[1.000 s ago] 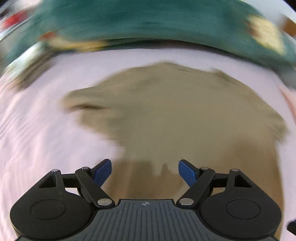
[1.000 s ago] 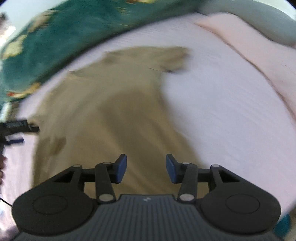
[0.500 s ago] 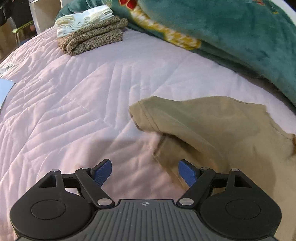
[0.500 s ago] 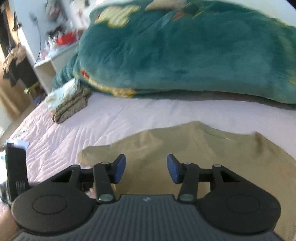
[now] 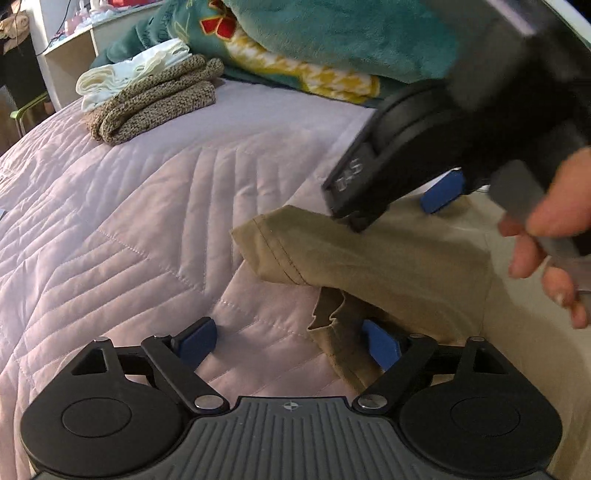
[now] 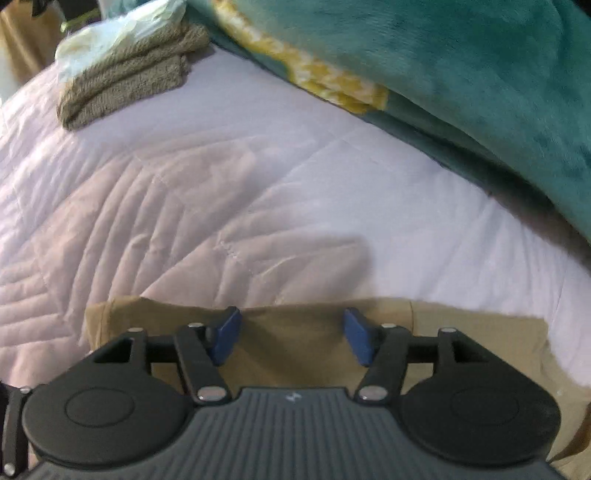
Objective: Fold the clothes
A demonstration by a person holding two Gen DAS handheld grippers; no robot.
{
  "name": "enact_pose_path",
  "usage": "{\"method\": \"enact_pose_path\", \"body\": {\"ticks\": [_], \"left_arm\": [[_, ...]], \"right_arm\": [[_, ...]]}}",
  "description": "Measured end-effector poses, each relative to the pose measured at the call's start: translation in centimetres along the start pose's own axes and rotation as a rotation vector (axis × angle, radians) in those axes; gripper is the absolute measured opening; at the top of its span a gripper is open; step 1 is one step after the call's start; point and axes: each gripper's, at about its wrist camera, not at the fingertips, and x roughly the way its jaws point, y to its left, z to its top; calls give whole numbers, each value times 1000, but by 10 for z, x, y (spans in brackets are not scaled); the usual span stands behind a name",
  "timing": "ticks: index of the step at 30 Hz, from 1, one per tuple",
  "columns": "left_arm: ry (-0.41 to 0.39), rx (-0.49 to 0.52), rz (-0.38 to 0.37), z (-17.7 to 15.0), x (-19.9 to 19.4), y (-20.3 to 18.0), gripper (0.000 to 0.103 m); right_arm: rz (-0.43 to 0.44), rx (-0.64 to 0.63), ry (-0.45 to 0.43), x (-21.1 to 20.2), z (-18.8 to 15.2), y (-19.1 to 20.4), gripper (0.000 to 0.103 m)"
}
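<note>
Nearest the left wrist camera, the left gripper (image 5: 286, 338) hangs low over the bed with its jaws spread and nothing between them, its right blue pad just beside a crumpled hem of the tan cotton T-shirt (image 5: 388, 254). The shirt lies on the pink quilted bedspread (image 5: 122, 236), one sleeve folded over the body so that its stitched cuff points toward the bare quilt. Above that sleeve, the right gripper (image 6: 291, 338), held in a bare hand (image 5: 546, 243), hovers with jaws apart and empty; whether its lower finger touches the cloth is hard to tell through the blur. Its own camera shows tan fabric under both pads and open bedspread beyond. The fold appears to be at an early stage, with a sleeve turned in and the loose hem beneath it still rumpled. The next move likely calls for the left jaws to close on that hem edge and draw it flat before the body is doubled over. Farther back sit a folded brown knitted garment (image 5: 155, 99) topped with white cloth (image 5: 133, 70), and a heaped teal plush blanket (image 5: 332, 33).
</note>
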Motion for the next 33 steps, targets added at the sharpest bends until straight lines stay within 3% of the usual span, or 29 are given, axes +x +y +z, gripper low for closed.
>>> {"method": "enact_pose_path", "body": {"ticks": [1, 3, 9, 11, 13, 14, 15, 16, 20, 25, 28, 31, 33], "left_arm": [[-7, 2, -9, 0, -2, 1, 81], [-12, 13, -40, 1, -5, 0, 56], [-8, 52, -118, 7, -6, -7, 52], [-1, 52, -138, 9, -5, -9, 49], [2, 58, -161, 9, -6, -10, 39], [5, 54, -181, 10, -7, -9, 27], [10, 46, -203, 10, -7, -7, 13], [16, 37, -226, 10, -8, -5, 5], [-10, -17, -260, 15, -14, 8, 5], [6, -117, -215, 16, -15, 42, 6], [0, -113, -98, 8, -20, 60, 2], [39, -264, -88, 2, -17, 99, 2], [57, -308, -124, 4, -19, 112, 4]], "right_arm": [[-6, 0, -1, 0, 0, 2, 63], [13, 22, 11, -2, 0, 0, 63], [52, 2, 13, -6, -4, -2, 60], [60, -10, 4, -9, -4, 1, 47], [66, -37, -5, -11, -5, 5, 32], [66, -50, -8, -13, -6, 7, 21], [68, -58, -8, -14, -6, 9, 17], [70, -65, -8, -14, -6, 10, 12], [76, -47, -30, -17, -3, 8, 3], [45, 18, -167, -31, 9, 1, 1], [44, 67, -226, -35, 18, -7, 1], [83, 100, -206, -30, 21, -15, 2], [78, 78, -191, -33, 17, -17, 3]]}}
